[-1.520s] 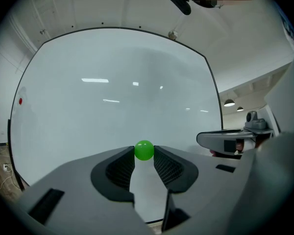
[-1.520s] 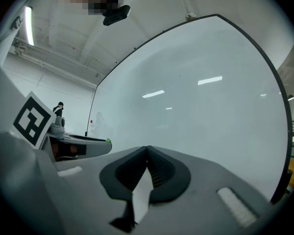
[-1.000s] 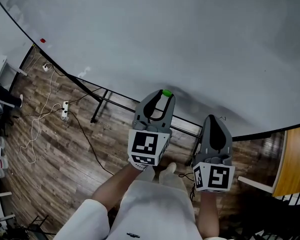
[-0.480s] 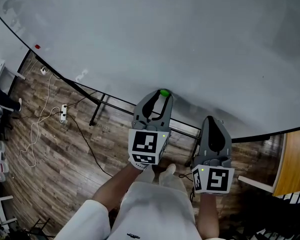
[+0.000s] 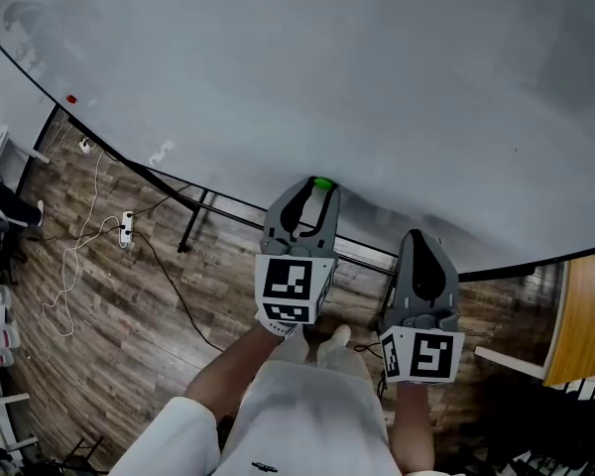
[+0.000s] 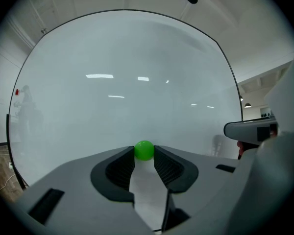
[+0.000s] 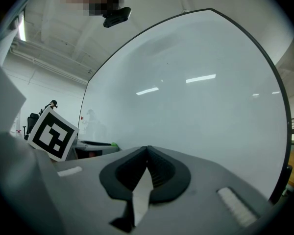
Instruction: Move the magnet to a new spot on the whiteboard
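A small green round magnet (image 5: 323, 183) sits against the big whiteboard (image 5: 377, 67), low near its bottom edge. My left gripper (image 5: 322, 188) points level at the board with both fingertips pressed on the magnet's sides. In the left gripper view the green magnet (image 6: 144, 150) fills the gap between the tips of the left gripper (image 6: 144, 153). My right gripper (image 5: 424, 238) hangs to the right, a little back from the board. Its jaws meet at the tips in the right gripper view (image 7: 147, 150), with nothing held.
A small red magnet (image 5: 71, 98) sticks to the board's far left edge. Below are the board's black stand legs (image 5: 193, 221), a power strip with cables (image 5: 126, 228) on the wooden floor, and a wooden tabletop (image 5: 585, 315) at the right.
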Demonstrator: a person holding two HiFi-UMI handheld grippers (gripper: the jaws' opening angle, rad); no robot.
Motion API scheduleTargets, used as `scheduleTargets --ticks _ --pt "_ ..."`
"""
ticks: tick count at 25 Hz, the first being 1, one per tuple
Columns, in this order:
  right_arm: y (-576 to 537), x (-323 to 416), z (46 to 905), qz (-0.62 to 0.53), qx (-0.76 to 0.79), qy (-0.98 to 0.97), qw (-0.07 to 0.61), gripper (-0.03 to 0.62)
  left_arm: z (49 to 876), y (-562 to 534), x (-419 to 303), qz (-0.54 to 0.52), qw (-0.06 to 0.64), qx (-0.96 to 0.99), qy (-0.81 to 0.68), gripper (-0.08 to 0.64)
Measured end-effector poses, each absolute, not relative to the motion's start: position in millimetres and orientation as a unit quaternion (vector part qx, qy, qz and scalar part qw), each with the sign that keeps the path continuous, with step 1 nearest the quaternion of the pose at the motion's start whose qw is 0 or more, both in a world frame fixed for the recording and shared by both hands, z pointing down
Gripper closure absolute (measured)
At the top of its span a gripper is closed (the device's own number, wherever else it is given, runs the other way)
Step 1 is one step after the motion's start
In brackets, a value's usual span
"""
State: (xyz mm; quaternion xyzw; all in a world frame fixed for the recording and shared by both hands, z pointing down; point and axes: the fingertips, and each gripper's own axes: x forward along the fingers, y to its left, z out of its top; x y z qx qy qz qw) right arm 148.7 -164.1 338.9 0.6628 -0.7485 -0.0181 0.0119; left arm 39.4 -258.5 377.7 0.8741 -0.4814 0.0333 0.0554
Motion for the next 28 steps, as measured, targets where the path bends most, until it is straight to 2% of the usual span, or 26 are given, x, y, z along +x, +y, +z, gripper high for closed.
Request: scheduleTargets --ticks 19,24,28 --pt "-157.4 138.3 324.6 -0.028 0.66 -0.751 -0.007 0.581 361.7 -231.6 23.3 0.028 0.042 0.883 -0.467 0.436" --pt "-157.1 134.4 319.0 -0.033 0.655 -0.755 -0.012 0.581 347.0 -217.4 10.7 0.024 0.028 0.88 -0.473 0.471" --pt "-156.7 130.8 315.5 -0.04 0.649 -0.76 -0.014 0.581 335.2 -203.8 -1.3 0.017 0.02 0.876 -0.482 0.526"
